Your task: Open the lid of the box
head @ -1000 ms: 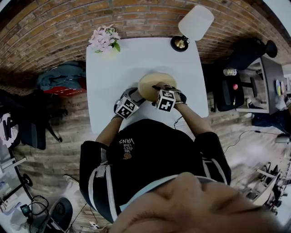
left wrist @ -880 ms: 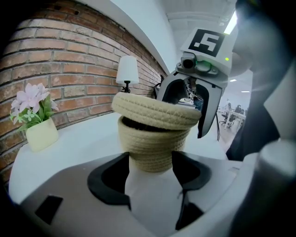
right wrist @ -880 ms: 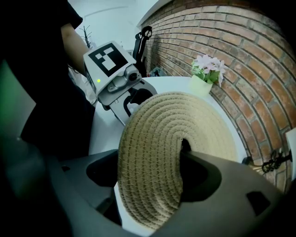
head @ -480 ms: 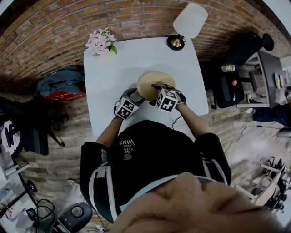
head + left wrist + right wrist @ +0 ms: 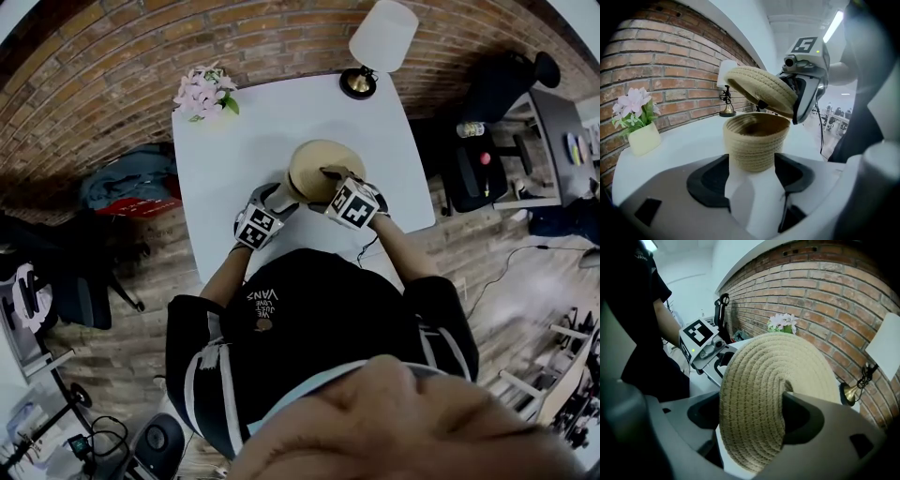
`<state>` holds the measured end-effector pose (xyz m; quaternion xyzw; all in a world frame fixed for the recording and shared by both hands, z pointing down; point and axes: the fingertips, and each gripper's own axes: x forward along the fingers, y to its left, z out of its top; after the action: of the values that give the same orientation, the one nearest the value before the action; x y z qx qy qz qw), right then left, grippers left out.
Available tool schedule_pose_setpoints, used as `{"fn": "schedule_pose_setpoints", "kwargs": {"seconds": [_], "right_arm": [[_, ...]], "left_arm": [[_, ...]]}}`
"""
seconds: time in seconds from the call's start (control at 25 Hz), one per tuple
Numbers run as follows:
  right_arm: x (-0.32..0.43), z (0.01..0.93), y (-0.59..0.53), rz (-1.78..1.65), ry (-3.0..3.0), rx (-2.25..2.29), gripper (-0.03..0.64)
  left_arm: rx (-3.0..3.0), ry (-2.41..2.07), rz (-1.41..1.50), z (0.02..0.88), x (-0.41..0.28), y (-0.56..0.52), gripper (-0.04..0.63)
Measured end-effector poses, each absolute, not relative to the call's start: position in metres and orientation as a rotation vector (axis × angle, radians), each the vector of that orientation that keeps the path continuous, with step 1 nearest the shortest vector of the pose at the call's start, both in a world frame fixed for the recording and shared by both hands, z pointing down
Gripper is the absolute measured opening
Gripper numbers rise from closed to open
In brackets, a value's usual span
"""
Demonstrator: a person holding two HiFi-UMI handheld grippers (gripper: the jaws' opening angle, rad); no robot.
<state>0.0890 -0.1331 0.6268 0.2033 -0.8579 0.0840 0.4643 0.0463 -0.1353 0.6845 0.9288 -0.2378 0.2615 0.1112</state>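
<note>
A round, open-topped box (image 5: 756, 140) of coiled, rope-like tan fibre stands on a smooth white table (image 5: 253, 141), directly in front of the person. The left gripper (image 5: 752, 161) has its two dark-padded jaws closed against the lower wall of the box, one on each side, with the ribbed wall filling the gap between them. Above the open mouth hangs the lid (image 5: 761, 89), a shallow domed disc woven in the same spiral coils, tilted steeply. Its low edge sits near the rim on the far right side; whether it touches the rim cannot be told. The right gripper (image 5: 752, 420) is clamped on the lid's near edge, with one jaw pressed on the domed top face near the centre and the other behind the rim. At the back of the table, well apart from the box, are a small pale pot of pink flowers (image 5: 640, 126) and a lamp (image 5: 375, 52) with a white shade and a brass-coloured base. A rough red brick wall (image 5: 661, 61) rises behind the table.
</note>
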Motion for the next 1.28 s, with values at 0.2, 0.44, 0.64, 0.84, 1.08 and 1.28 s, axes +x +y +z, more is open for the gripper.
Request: {"fn": "schedule_pose_setpoints", "kwargs": {"seconds": [0.2, 0.44, 0.64, 0.84, 1.08, 1.28], "right_arm": [[0.093, 0.617, -0.135, 0.259, -2.154, 0.605, 0.347], [0.094, 0.602, -0.137, 0.345, -2.222, 0.741, 0.347], [0.095, 0.591, -0.137, 0.408, -2.275, 0.852, 0.347], [0.103, 0.583, -0.134, 0.477, -2.315, 0.984, 0.347], [0.119, 0.577, -0.132, 0.542, -2.329, 1.165, 0.347], [0.132, 0.566, -0.129, 0.561, -2.341, 1.305, 0.347]], "left_arm": [[2.728, -0.719, 0.756, 0.677, 0.033, -0.135, 0.296], [2.734, -0.764, 0.727, 0.665, 0.016, -0.138, 0.296], [2.754, -0.790, 0.682, 0.652, 0.008, -0.142, 0.296], [2.799, -0.819, 0.595, 0.629, 0.005, -0.145, 0.266], [2.849, -0.835, 0.513, 0.603, 0.000, -0.149, 0.152], [2.852, -0.881, 0.454, 0.588, -0.007, -0.151, 0.073]]}}
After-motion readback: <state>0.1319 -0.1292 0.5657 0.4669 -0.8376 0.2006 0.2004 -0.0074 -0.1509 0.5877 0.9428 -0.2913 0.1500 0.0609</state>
